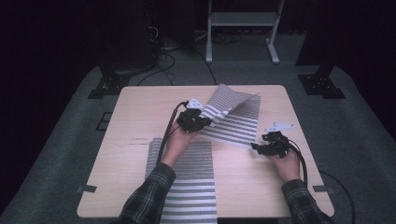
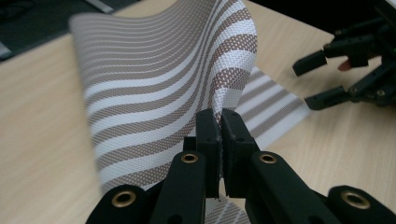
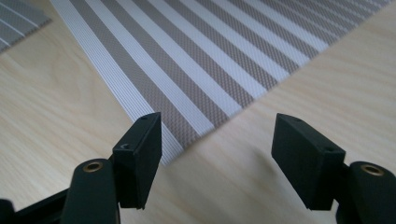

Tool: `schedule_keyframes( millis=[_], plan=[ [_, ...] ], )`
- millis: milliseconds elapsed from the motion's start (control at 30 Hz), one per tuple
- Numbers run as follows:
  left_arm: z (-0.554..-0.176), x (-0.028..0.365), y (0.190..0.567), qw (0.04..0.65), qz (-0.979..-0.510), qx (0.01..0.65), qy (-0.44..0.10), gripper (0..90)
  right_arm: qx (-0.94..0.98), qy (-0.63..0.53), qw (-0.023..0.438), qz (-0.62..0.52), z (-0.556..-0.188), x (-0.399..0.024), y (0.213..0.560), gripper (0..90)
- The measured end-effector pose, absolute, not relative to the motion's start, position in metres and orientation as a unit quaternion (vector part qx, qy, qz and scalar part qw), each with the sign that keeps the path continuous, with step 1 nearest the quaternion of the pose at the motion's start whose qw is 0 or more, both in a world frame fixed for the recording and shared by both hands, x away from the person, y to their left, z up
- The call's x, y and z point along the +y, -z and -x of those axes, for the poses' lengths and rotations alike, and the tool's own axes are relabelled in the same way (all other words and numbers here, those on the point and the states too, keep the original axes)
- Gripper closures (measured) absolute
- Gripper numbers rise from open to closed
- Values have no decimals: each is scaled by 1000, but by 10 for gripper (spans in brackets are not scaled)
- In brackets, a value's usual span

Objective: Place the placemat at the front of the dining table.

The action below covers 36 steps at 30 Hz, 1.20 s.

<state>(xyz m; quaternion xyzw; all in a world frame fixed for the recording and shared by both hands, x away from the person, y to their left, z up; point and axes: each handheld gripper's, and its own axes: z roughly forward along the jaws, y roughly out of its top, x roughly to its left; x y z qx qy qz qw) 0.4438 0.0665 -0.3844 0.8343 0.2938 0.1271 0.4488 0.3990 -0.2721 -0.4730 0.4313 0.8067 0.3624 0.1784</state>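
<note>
Two grippers: our left gripper (image 2: 219,133) pinches the light, springy striped mat (image 1: 233,116) at its edge; our right gripper (image 3: 217,154) gapes wide near its corner.

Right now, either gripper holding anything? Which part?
Left gripper is shut on the striped placemat, pinching its lifted edge. Right gripper is open, holding nothing.

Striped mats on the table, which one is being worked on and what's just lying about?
In use:
- far striped mat, corner pinched by left gripper
- right gripper, open near its corner

Lying about:
- near striped mat
- floor cables
- white stand
</note>
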Motion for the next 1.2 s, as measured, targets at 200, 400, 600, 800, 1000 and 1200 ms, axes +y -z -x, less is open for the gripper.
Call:
schedule_keyframes(
  millis=[200, 400, 600, 800, 1000, 1200],
  plan=[
    [-452, 104, 371, 466, -807, 330, -150, 874, 812, -371, 176, -414, -411, -251, 468, 370],
    [-456, 143, 370, 468, -787, 365, -165, 873, 822, -358, 165, -411, -423, -235, 476, 396],
    [-456, 178, 378, 449, -780, 396, -181, 870, 824, -354, 168, -409, -424, -232, 478, 397],
    [-454, 211, 396, 425, -772, 431, -194, 727, 825, -355, 168, -407, -425, -233, 478, 407],
    [-447, 238, 397, 430, -749, 453, -220, 564, 824, -355, 168, -407, -425, -233, 478, 407],
    [-449, 247, 403, 408, -765, 443, -228, 534, 824, -352, 169, -410, -424, -232, 478, 398]
  ],
)
